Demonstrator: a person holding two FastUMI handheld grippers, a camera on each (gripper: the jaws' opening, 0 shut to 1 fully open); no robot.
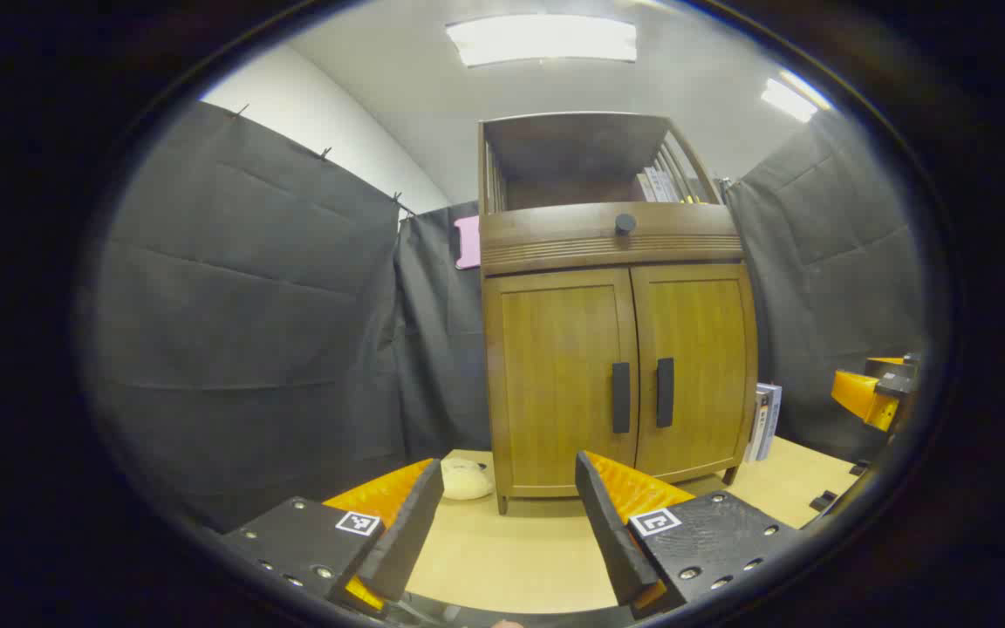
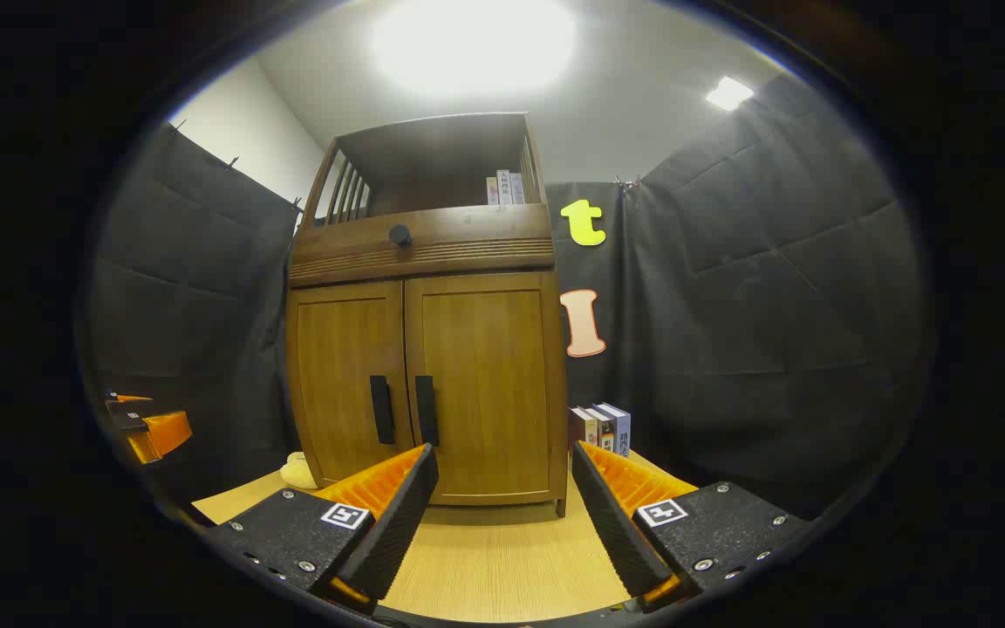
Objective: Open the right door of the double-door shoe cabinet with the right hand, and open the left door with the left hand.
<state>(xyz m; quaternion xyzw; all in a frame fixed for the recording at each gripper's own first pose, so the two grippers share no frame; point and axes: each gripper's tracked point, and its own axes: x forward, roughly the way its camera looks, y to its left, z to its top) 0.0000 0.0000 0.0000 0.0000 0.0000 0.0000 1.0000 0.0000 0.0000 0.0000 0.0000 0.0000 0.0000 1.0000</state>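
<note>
Left gripper view: one shoe cabinet point(image 1: 616, 349) on the table point(image 1: 511, 558), two doors closed, two handles side by side. Left gripper point(image 1: 509, 523) level, jaws spread, empty, short of it.

Right gripper view: three books point(image 2: 600, 427) beside the cabinet. Right gripper point(image 2: 502, 510) level, jaws apart, empty.

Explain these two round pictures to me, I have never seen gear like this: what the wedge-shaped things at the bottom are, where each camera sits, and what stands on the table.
Each picture comes from a camera riding on a hand-held two-finger gripper. The left gripper and right gripper are both open, holding nothing. Ahead, on a light wooden table, stands a shoe cabinet with its left door and right door closed. Books stand beside it, and a pale soft object lies at its other side.
</note>
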